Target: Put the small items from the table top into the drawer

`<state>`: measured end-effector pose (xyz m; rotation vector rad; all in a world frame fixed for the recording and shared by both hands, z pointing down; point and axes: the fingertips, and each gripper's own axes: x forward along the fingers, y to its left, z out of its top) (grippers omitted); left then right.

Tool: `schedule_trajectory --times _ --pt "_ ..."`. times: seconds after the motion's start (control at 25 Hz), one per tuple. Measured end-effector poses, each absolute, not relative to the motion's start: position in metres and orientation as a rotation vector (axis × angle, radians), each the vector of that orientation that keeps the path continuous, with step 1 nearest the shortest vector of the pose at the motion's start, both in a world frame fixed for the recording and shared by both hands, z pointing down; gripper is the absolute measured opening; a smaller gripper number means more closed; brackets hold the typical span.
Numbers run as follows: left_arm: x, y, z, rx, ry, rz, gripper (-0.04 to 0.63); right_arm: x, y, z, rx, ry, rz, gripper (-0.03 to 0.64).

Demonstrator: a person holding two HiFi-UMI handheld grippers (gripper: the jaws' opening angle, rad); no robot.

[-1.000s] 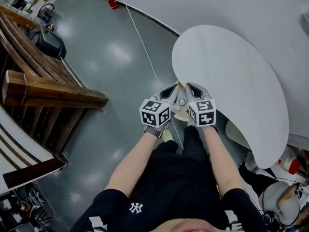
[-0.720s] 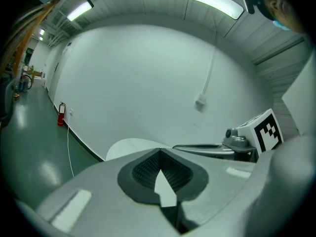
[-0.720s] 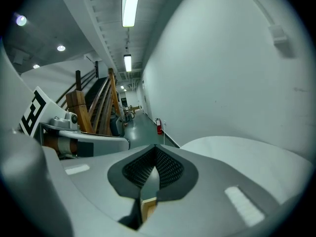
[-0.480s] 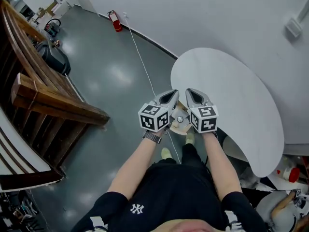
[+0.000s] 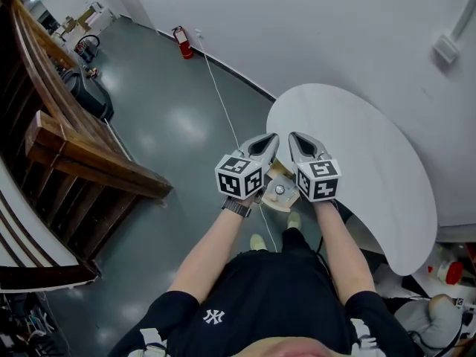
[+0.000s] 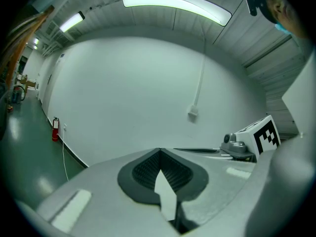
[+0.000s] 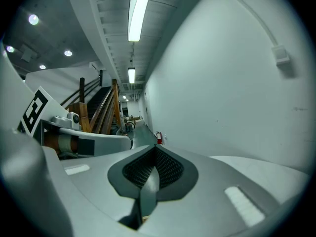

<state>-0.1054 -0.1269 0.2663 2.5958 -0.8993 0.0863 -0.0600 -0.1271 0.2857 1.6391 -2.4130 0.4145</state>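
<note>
In the head view my left gripper (image 5: 269, 142) and right gripper (image 5: 295, 139) are held side by side over the near edge of a white round table (image 5: 357, 155). Both point away from me. I see no small items on the table top. Just below and between the grippers shows a pale wooden drawer front with a round knob (image 5: 280, 190); neither gripper touches it. In the left gripper view the left gripper (image 6: 159, 150) has its jaws together with nothing between them. In the right gripper view the right gripper (image 7: 154, 147) is likewise shut and empty.
A wooden stair rail (image 5: 89, 162) runs along the left. A black bag (image 5: 89, 95), a red fire extinguisher (image 5: 182, 42) and a white cable (image 5: 223, 103) lie on the grey floor. Clutter sits at the lower right (image 5: 446, 270). A white wall stands behind the table.
Both grippers have risen together, still shut and side by side. The wooden drawer front that sat between them now shows below them.
</note>
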Motion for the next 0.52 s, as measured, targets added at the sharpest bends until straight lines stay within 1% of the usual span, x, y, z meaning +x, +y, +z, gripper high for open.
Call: schedule_trajectory --times 0.52 --pt "-0.1127 -0.1337 0.2552 2.62 -0.924 0.072 0.0 -0.0658 -0.1311 0.2778 1.647 -2.428 0.387 0.025"
